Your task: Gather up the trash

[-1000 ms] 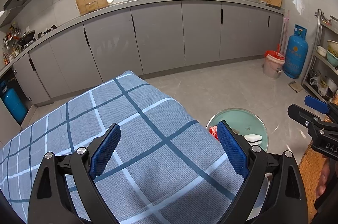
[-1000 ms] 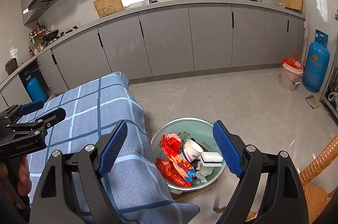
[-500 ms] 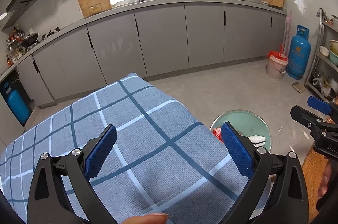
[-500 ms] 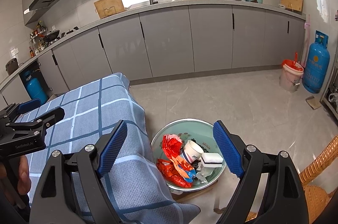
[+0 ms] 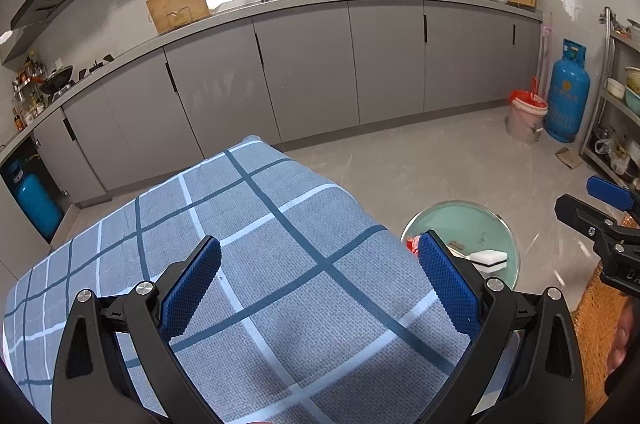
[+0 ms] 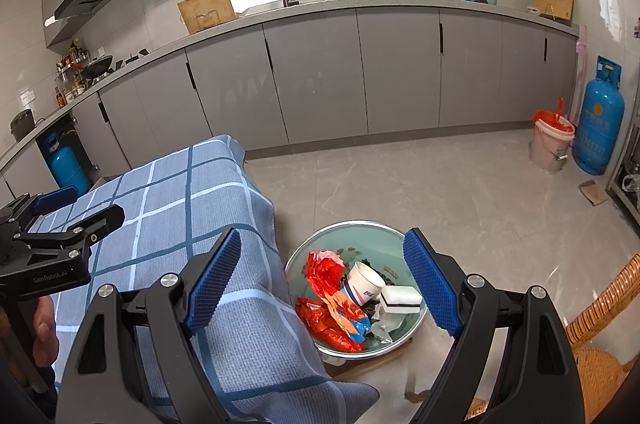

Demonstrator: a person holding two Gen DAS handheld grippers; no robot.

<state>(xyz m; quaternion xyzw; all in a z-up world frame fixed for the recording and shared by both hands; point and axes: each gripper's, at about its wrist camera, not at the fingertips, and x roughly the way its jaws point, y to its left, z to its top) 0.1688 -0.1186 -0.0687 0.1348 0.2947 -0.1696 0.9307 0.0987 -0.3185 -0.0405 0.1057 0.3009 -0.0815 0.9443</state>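
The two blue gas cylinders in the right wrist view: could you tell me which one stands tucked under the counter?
The left gas cylinder, in the open recess under the counter; the right gas cylinder stands free on the floor.

"GenRobot.AI" on the left hand-held gripper [image 6: 76,216]; gas cylinder [image 6: 599,119] digits seem unreadable.

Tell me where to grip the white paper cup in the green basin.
Grip the white paper cup across its side wall near the open rim, coming from above with the right gripper. It lies tilted on the red wrappers in the round green basin, mouth up-left, the white sponge close on its right.
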